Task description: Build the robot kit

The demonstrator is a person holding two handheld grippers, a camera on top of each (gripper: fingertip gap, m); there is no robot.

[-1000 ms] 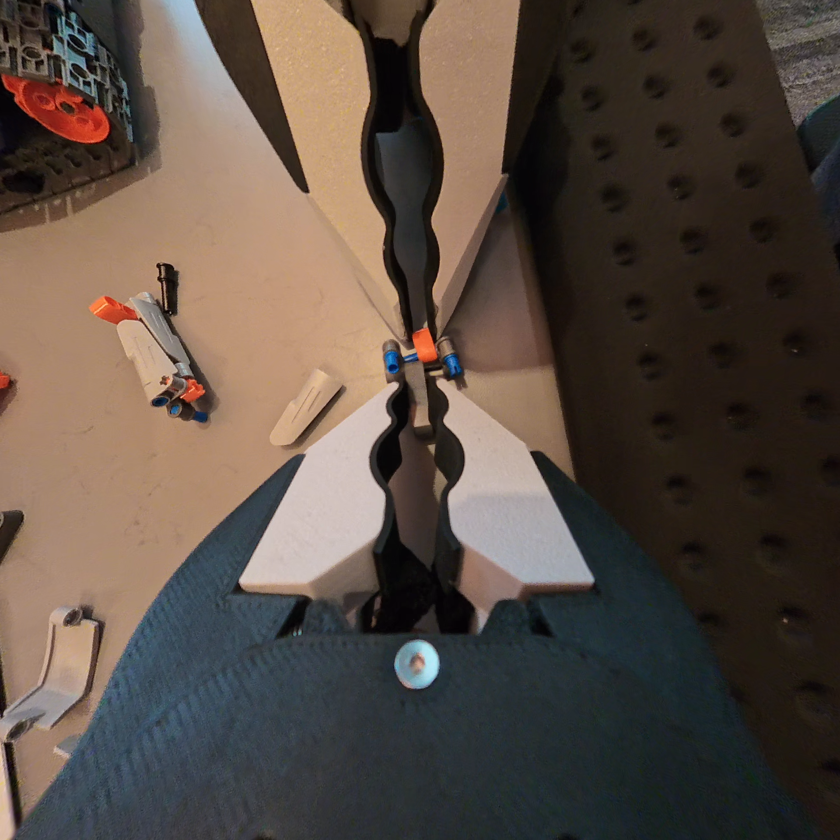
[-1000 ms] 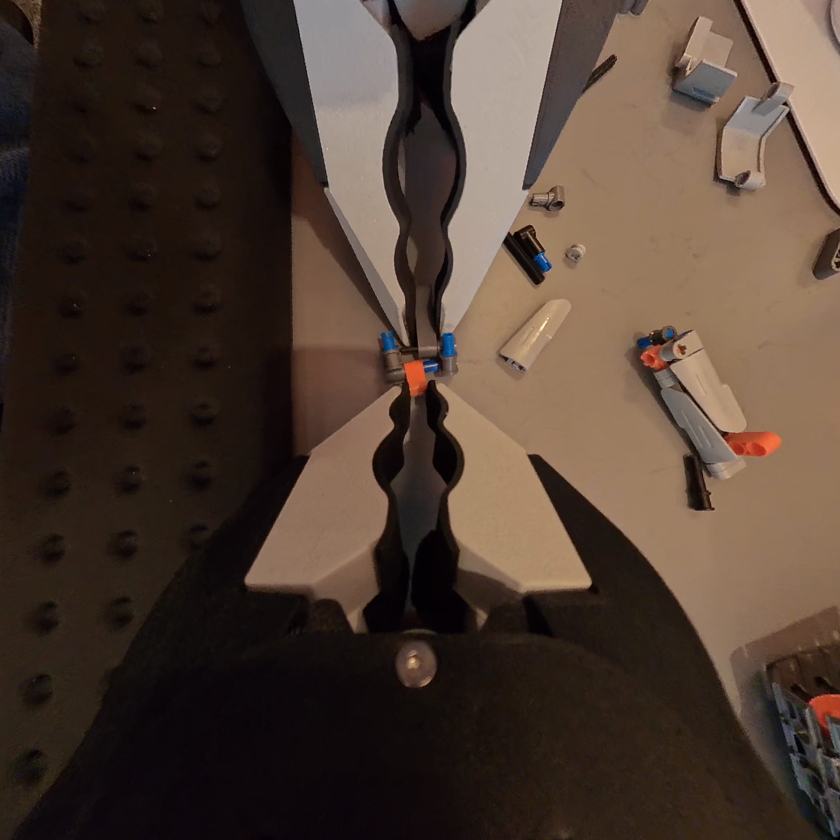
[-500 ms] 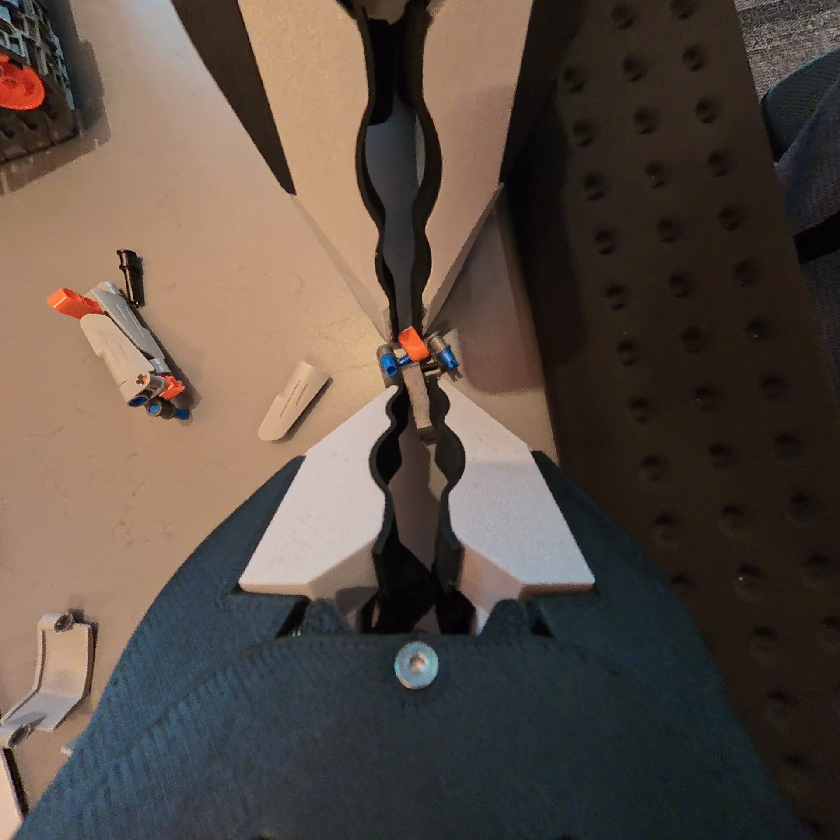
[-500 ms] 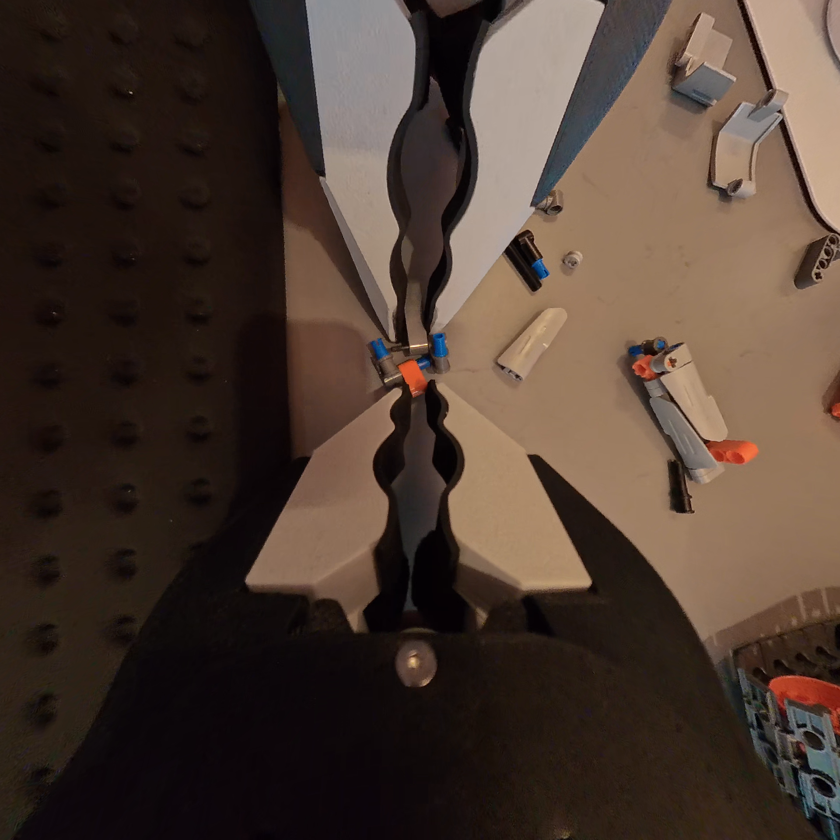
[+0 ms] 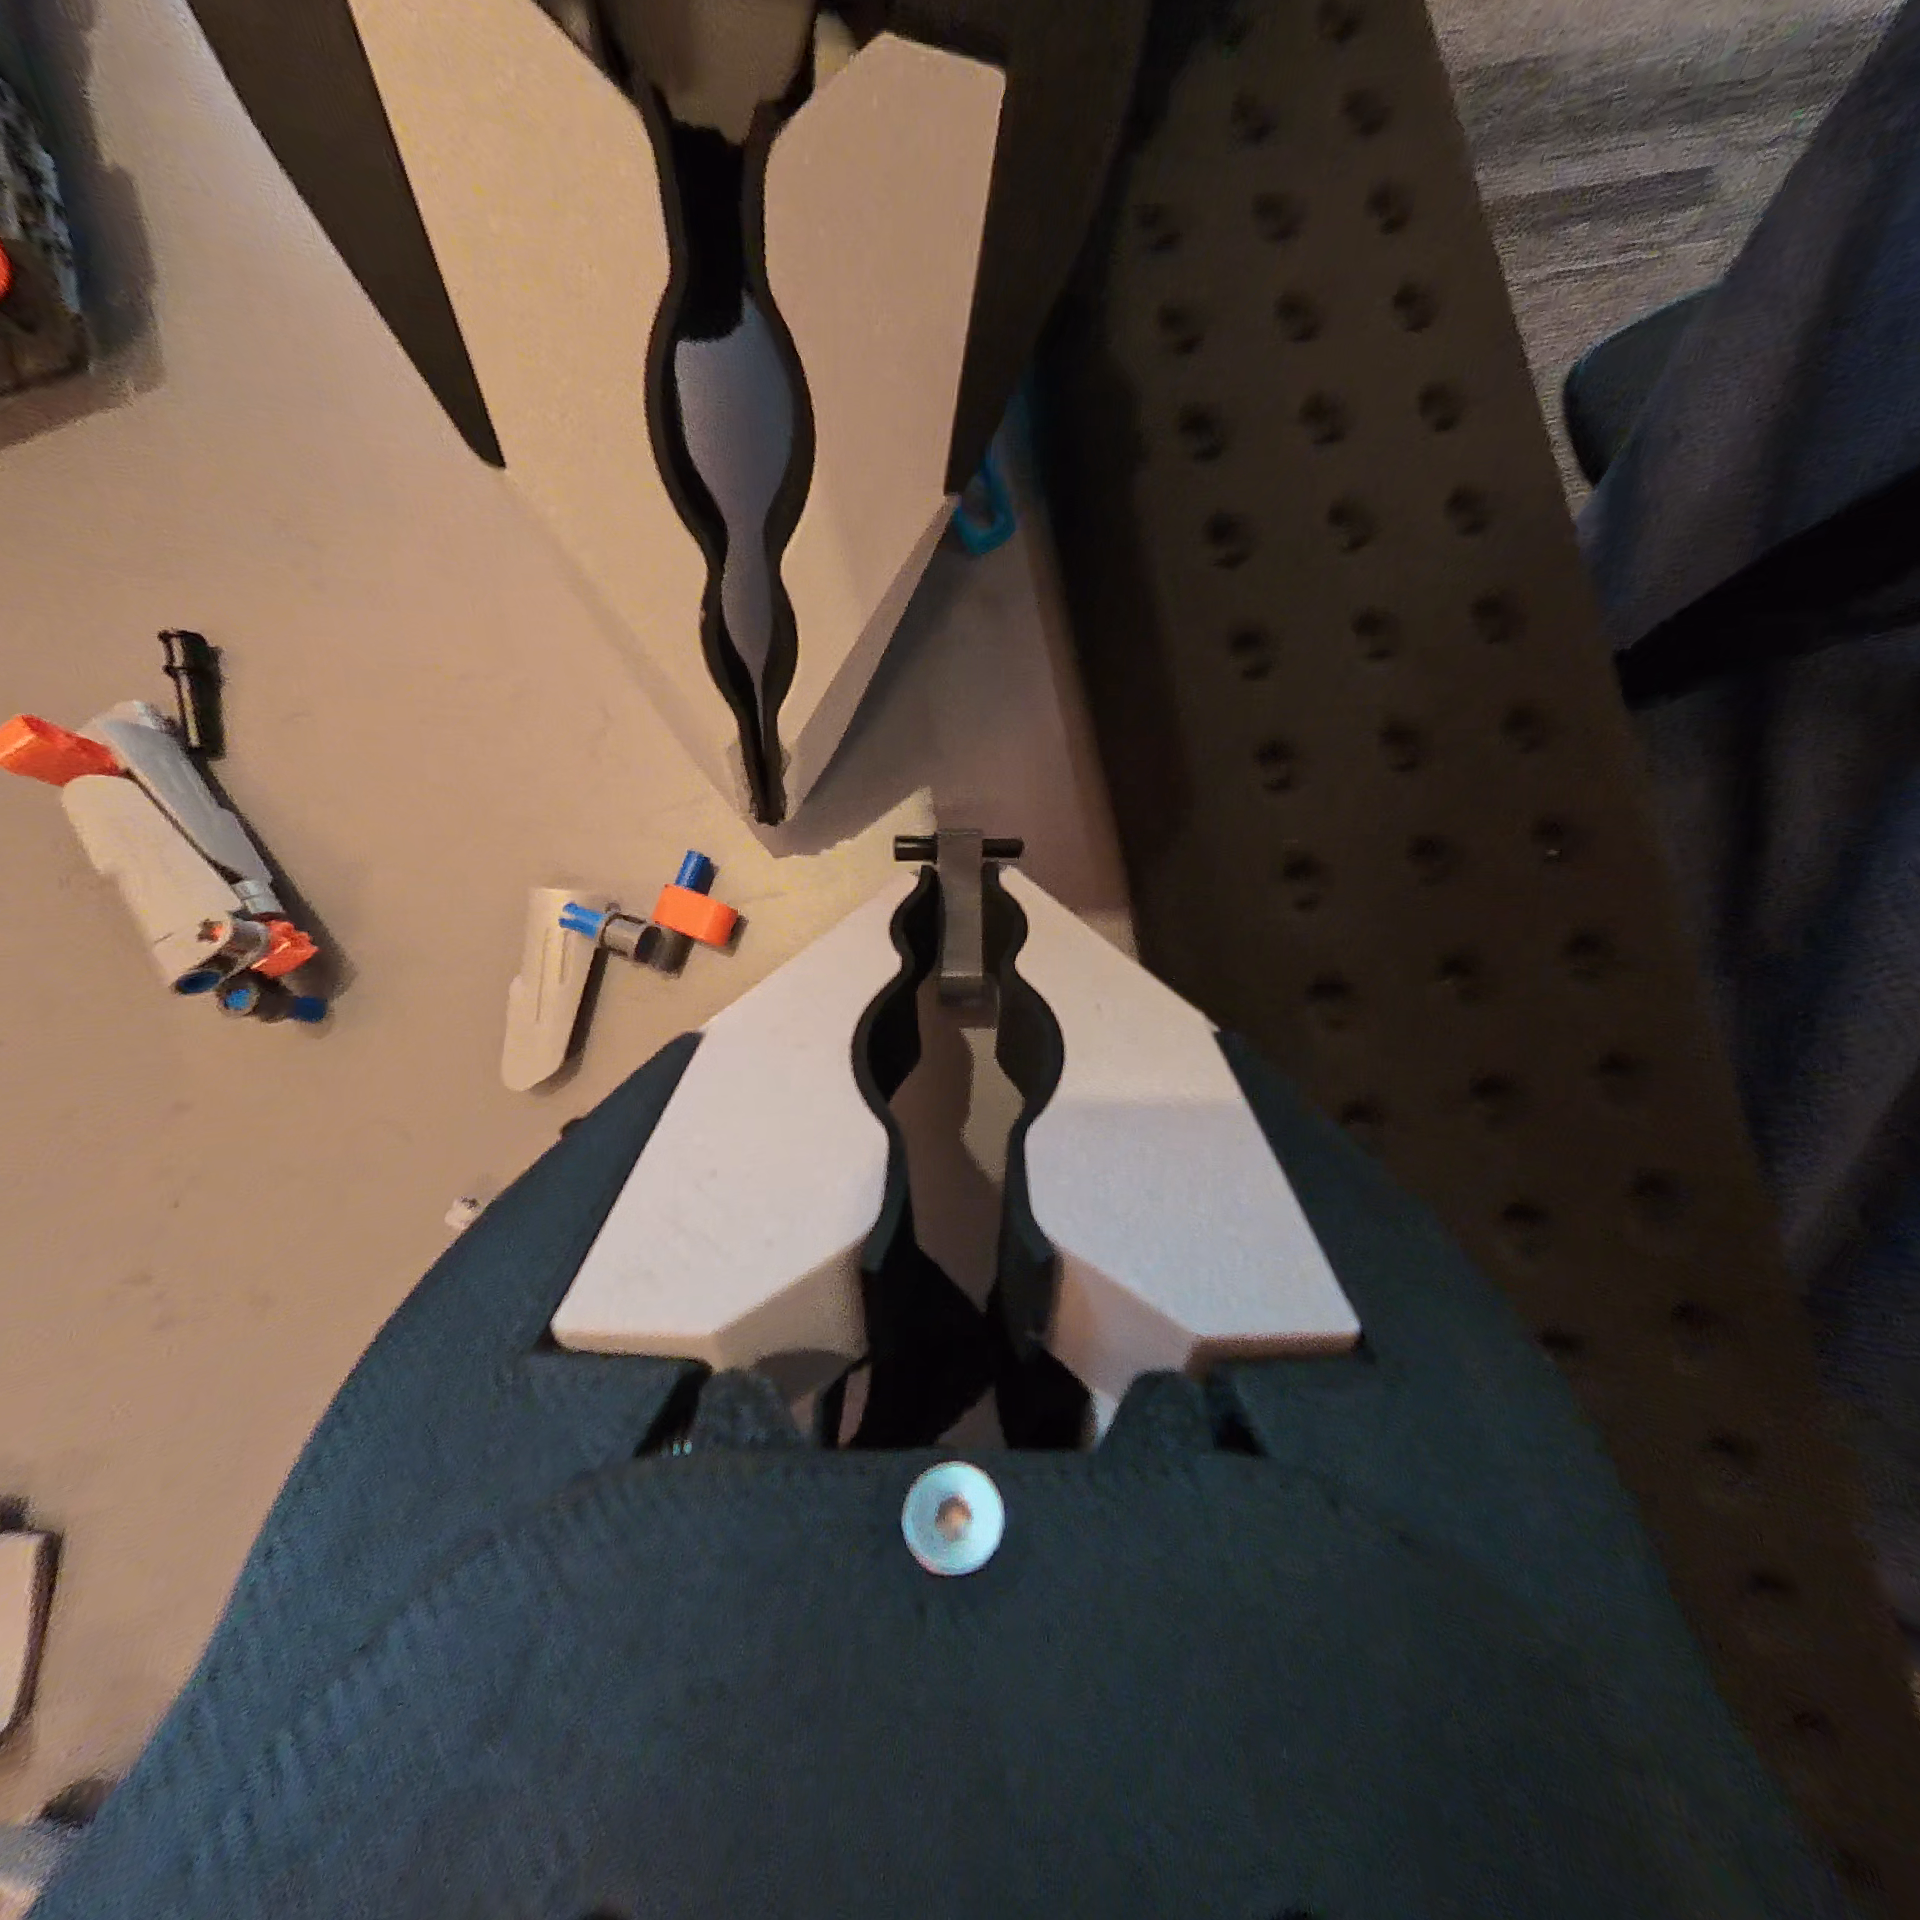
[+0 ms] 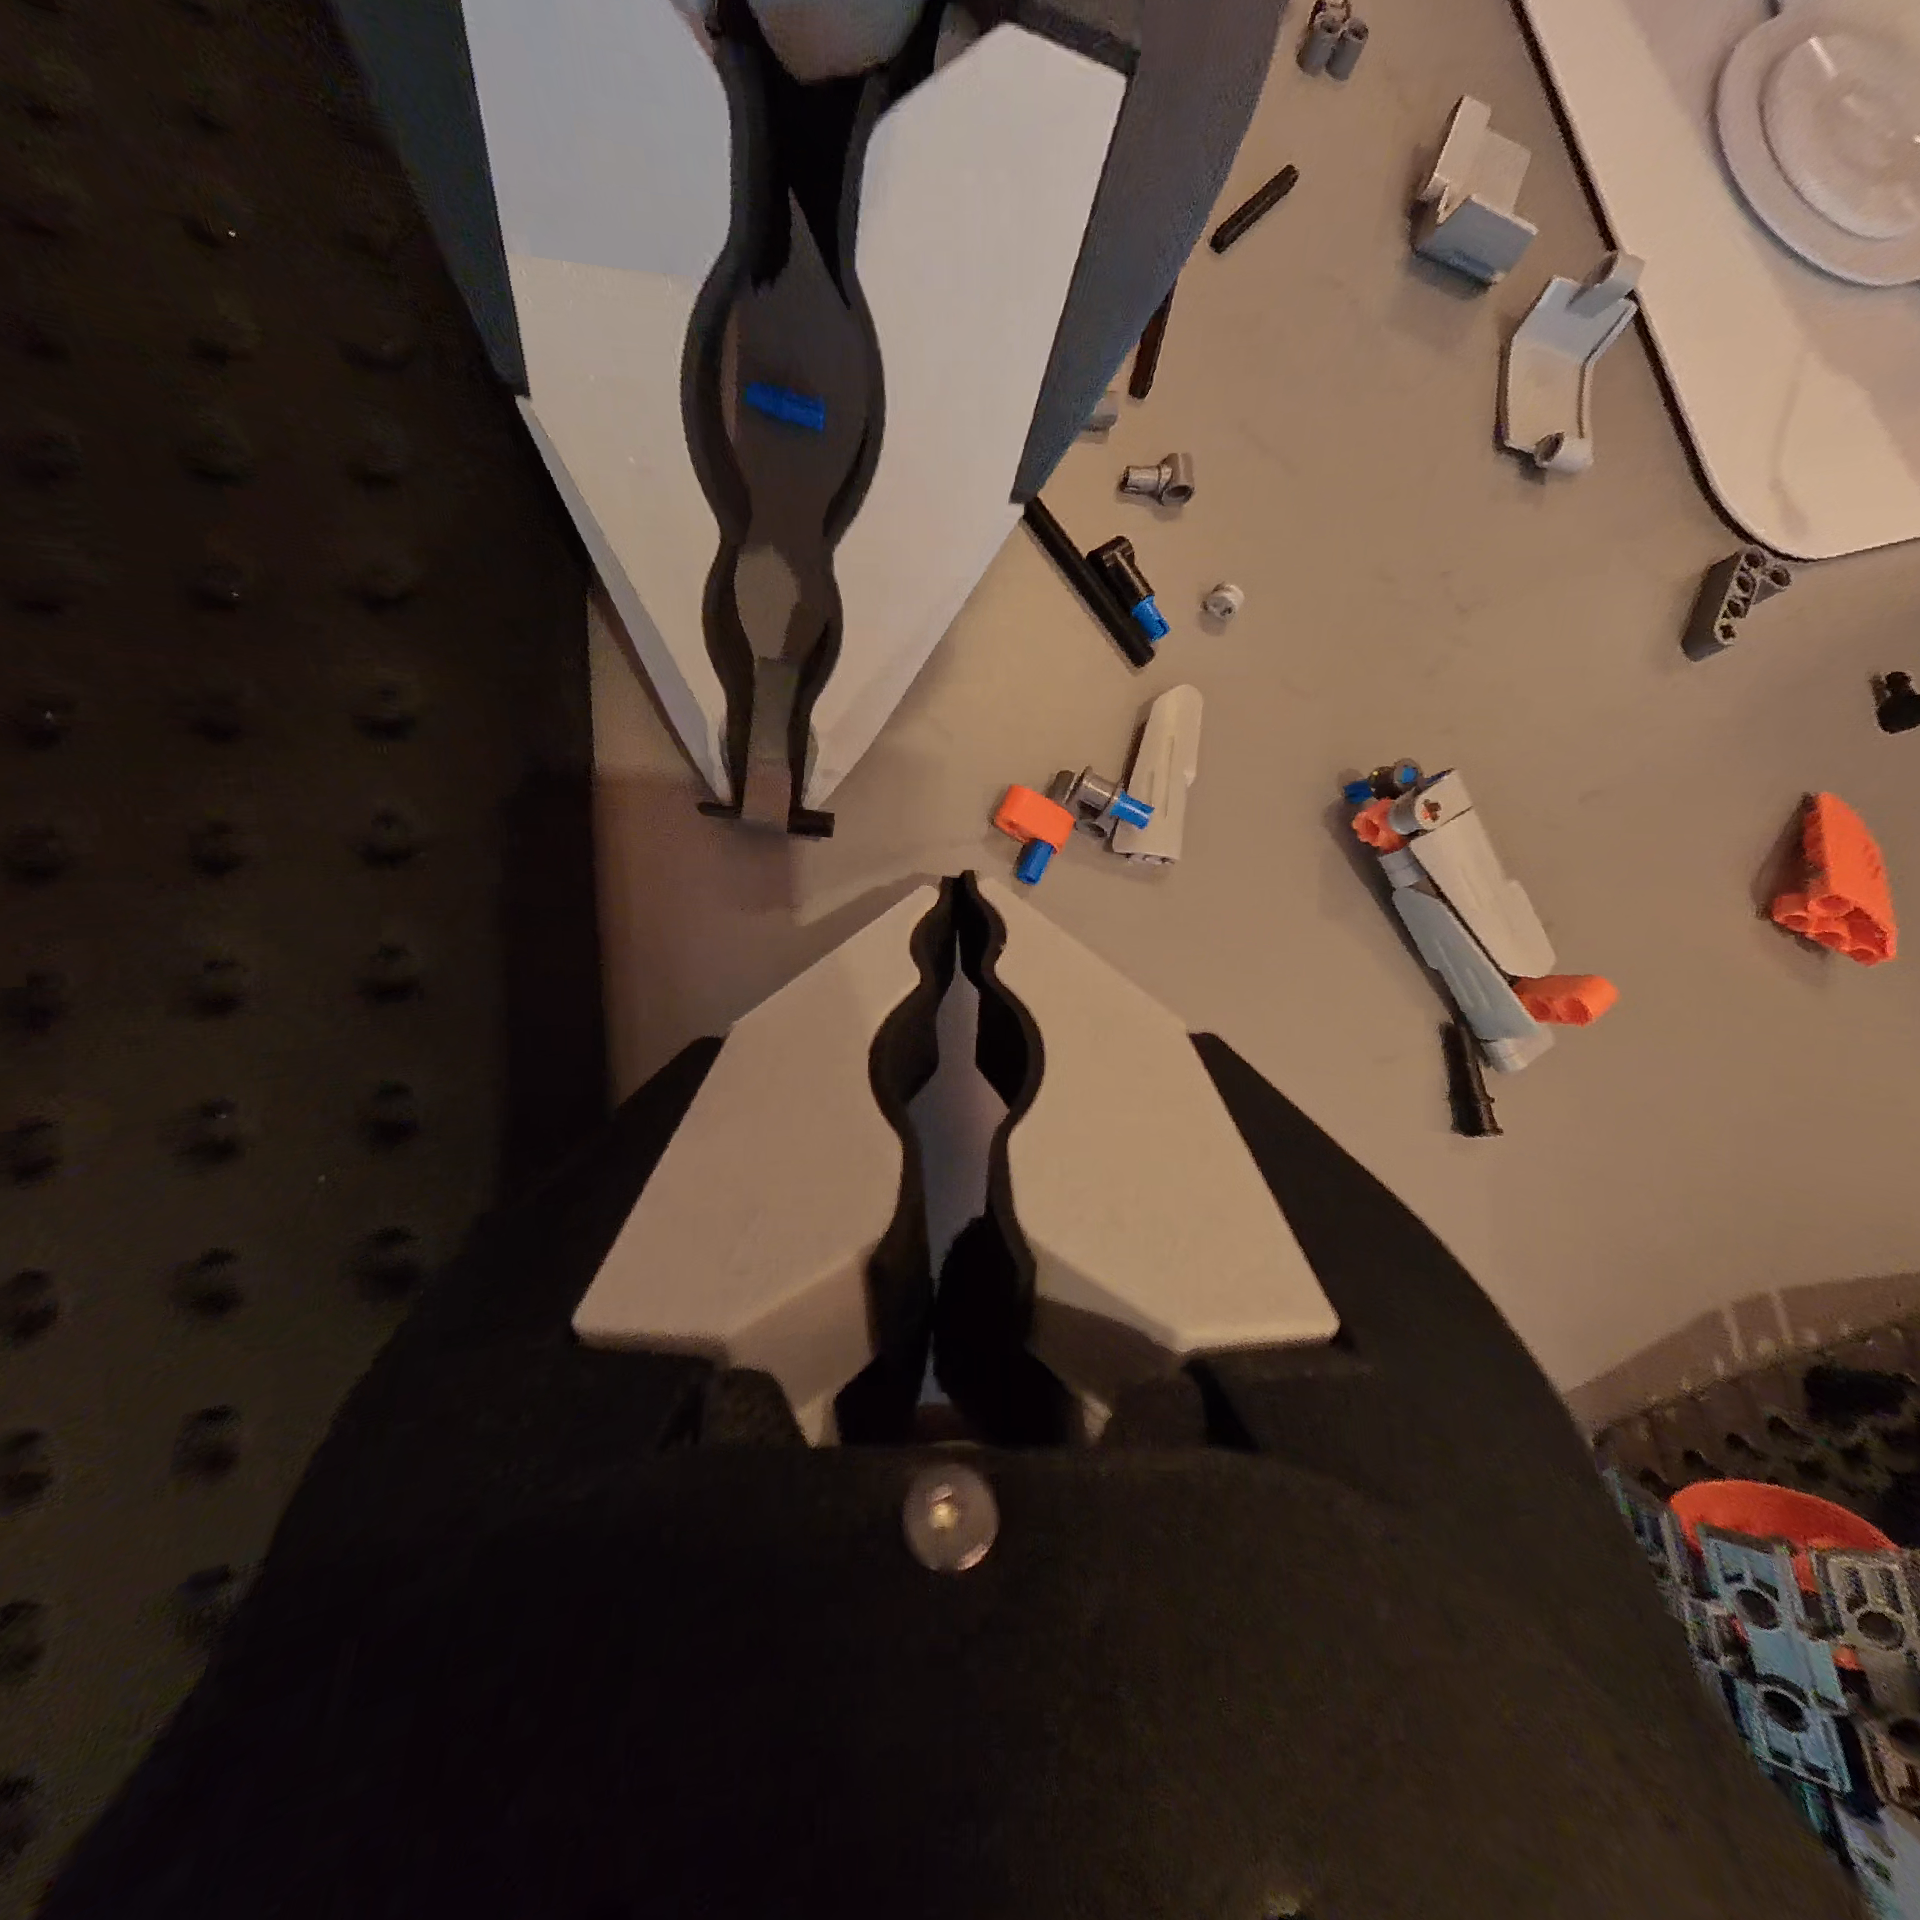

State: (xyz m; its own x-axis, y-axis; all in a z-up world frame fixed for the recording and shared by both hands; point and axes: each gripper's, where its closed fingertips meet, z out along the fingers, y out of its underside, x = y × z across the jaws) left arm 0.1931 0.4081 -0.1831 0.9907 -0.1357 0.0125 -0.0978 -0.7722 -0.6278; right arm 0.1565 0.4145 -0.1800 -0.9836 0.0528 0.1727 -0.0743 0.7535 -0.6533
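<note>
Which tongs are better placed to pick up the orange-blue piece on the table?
Probably right: the right tongs are shut empty, near the piece; the left tongs grip a grey beam.

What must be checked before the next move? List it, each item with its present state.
1. Left gripper shut on the grey piece: ok.
2. Black pin seated through the grey piece's tip, showing on both sides: ok.
3. Right gripper holding something: not ok; shut and empty.
4. Orange and blue piece in a gripper: not ok; it lies on the table by the white pointed piece.
5. Gap between the two grippers' tips: ok.
6. Firmness of the left grip: cannot tell.
</note>
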